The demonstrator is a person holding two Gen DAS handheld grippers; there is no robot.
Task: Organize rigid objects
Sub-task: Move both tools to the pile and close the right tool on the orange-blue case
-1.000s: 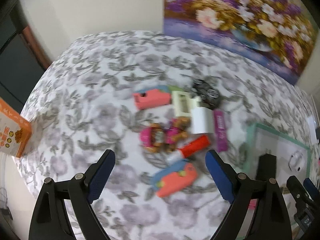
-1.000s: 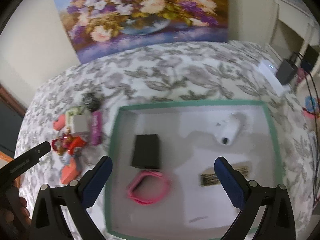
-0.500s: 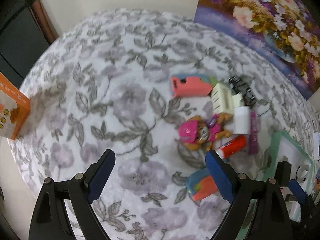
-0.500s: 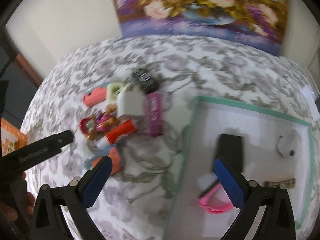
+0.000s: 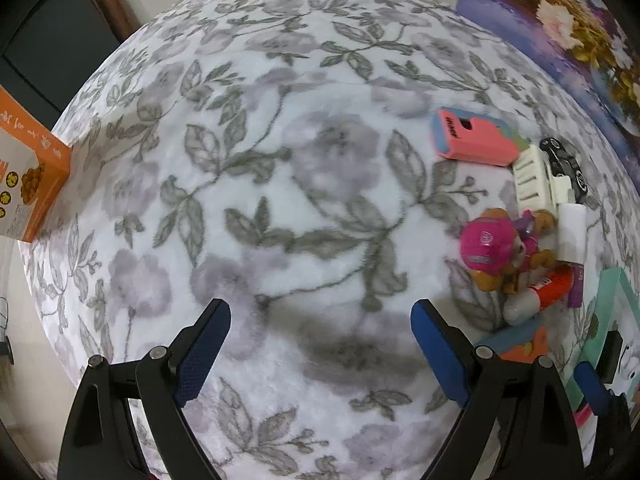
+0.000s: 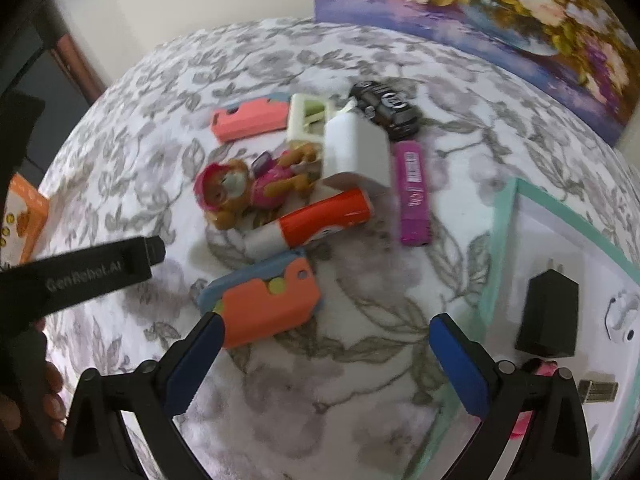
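Observation:
A pile of small objects lies on the floral cloth: an orange and blue toy (image 6: 268, 304), a red and white tube (image 6: 316, 222), a pink-hatted dog figure (image 6: 240, 190), a white charger (image 6: 356, 152), a purple lighter (image 6: 414, 194), a pink case (image 6: 250, 118) and a black toy car (image 6: 386, 108). My right gripper (image 6: 326, 354) is open and empty, just in front of the orange toy. My left gripper (image 5: 320, 344) is open and empty over bare cloth, left of the pile; the dog figure (image 5: 494, 246) is at its right.
A green-rimmed white tray (image 6: 502, 240) at the right holds a black adapter (image 6: 550, 312), a white earbud case (image 6: 620, 316) and a pink band (image 6: 540, 372). An orange box (image 5: 28, 176) sits at the cloth's left edge. A flower painting (image 6: 500, 8) leans behind.
Both grippers have swung left and come lower. The right one moved from over the tray to the pile. The left one moved from the pile to bare cloth. Both stayed open.

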